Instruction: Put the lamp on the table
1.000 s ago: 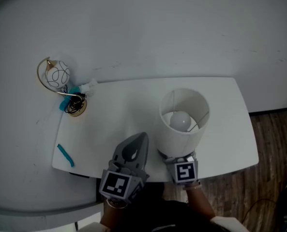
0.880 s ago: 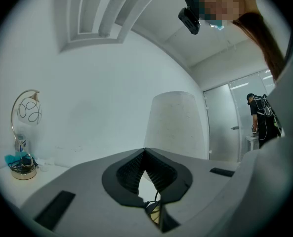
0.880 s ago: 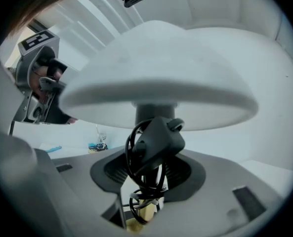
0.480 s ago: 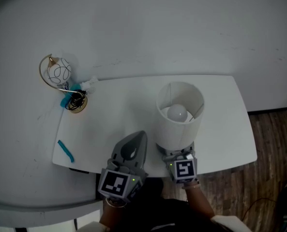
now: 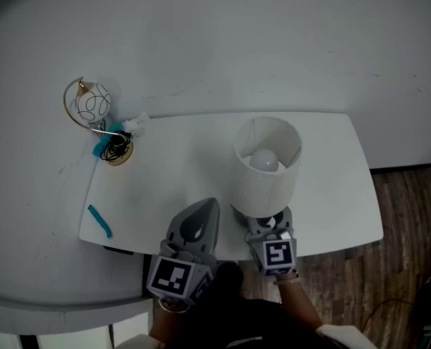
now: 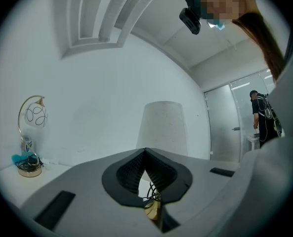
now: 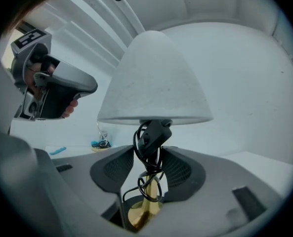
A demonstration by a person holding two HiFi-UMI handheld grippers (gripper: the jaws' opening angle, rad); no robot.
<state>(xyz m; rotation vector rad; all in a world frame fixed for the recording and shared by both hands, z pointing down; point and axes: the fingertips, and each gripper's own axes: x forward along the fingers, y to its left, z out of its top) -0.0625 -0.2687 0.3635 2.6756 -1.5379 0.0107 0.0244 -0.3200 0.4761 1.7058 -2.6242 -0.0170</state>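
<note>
A lamp (image 5: 266, 167) with a white shade, brass stem and black cord wound round the stem stands upright on the white table (image 5: 164, 173), near its front edge. My right gripper (image 5: 262, 224) is at the lamp's foot. In the right gripper view its jaws stand wide on either side of the brass stem (image 7: 148, 201), and the pads (image 7: 119, 166) do not press it; the shade (image 7: 153, 83) rises above them. My left gripper (image 5: 209, 208) hovers just left of the lamp, shut and empty. The left gripper view shows the lamp shade (image 6: 160, 127) past its closed jaws.
A second lamp (image 5: 91, 107), a gold hoop with a globe and a coiled cord at its base, stands at the table's back left corner. A teal strip (image 5: 99, 222) lies near the front left edge. A white wall backs the table; wooden floor (image 5: 411, 267) lies right.
The lamp has shifted a little farther in from the front edge and slightly left. The right gripper stays at its foot. The left gripper has barely moved.
</note>
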